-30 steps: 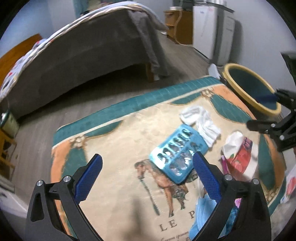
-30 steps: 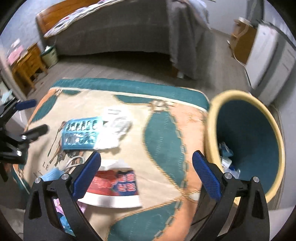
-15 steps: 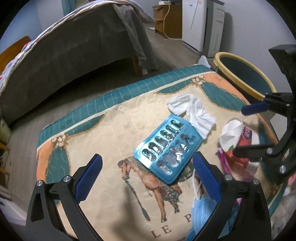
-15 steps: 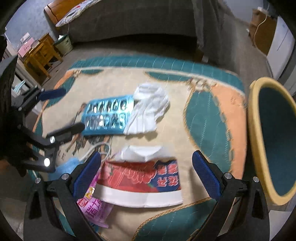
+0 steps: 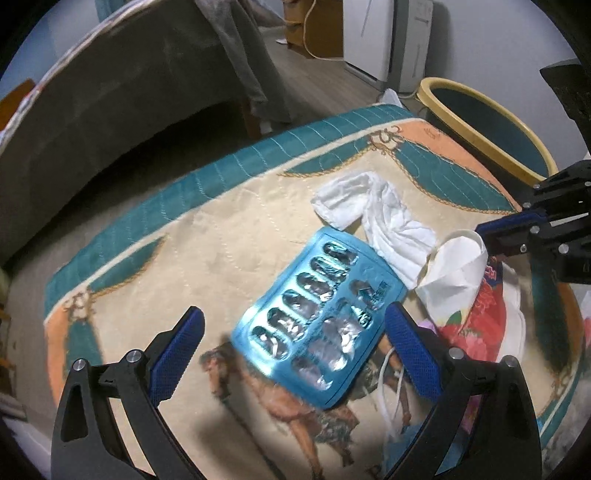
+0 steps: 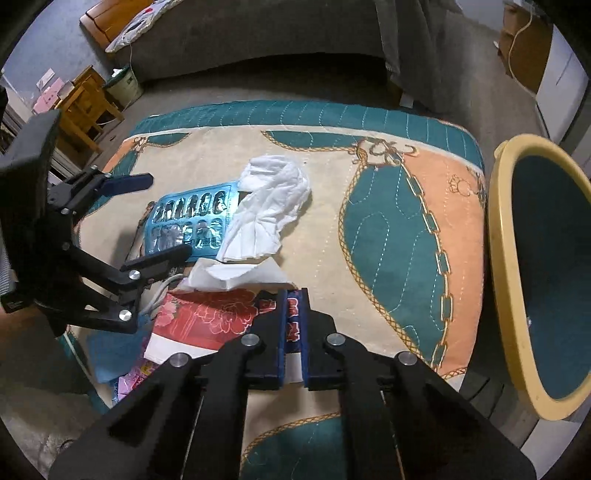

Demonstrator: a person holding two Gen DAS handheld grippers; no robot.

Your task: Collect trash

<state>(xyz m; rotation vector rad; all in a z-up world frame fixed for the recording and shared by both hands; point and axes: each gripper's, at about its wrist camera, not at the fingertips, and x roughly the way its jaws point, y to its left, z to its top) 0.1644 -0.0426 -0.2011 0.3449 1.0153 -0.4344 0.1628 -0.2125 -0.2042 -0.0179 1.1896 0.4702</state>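
Trash lies on a patterned rug point(image 5: 184, 236) point(image 6: 388, 229). My left gripper point(image 5: 295, 347) point(image 6: 147, 218) is open, low over a blue blister pack point(image 5: 317, 317) point(image 6: 192, 225). A crumpled white tissue point(image 5: 373, 214) point(image 6: 269, 206) lies beside the pack. My right gripper point(image 6: 293, 317) is shut on the edge of a red and white tissue packet point(image 6: 207, 314) point(image 5: 476, 306). In the left wrist view it shows at the right edge point(image 5: 532, 236). The yellow-rimmed teal bin point(image 6: 543, 273) point(image 5: 491, 129) stands at the rug's right edge.
A blue face mask point(image 6: 114, 350) and a pink wrapper point(image 6: 136, 373) lie near the packet. A grey-covered bed point(image 6: 258, 37) stands beyond the rug. Wooden furniture point(image 6: 81, 107) stands at the far left. A white appliance point(image 5: 384, 33) stands by the wall.
My right gripper has swung from the bin to the red packet and shut on its edge. My left gripper has moved closer over the blister pack and stays open.
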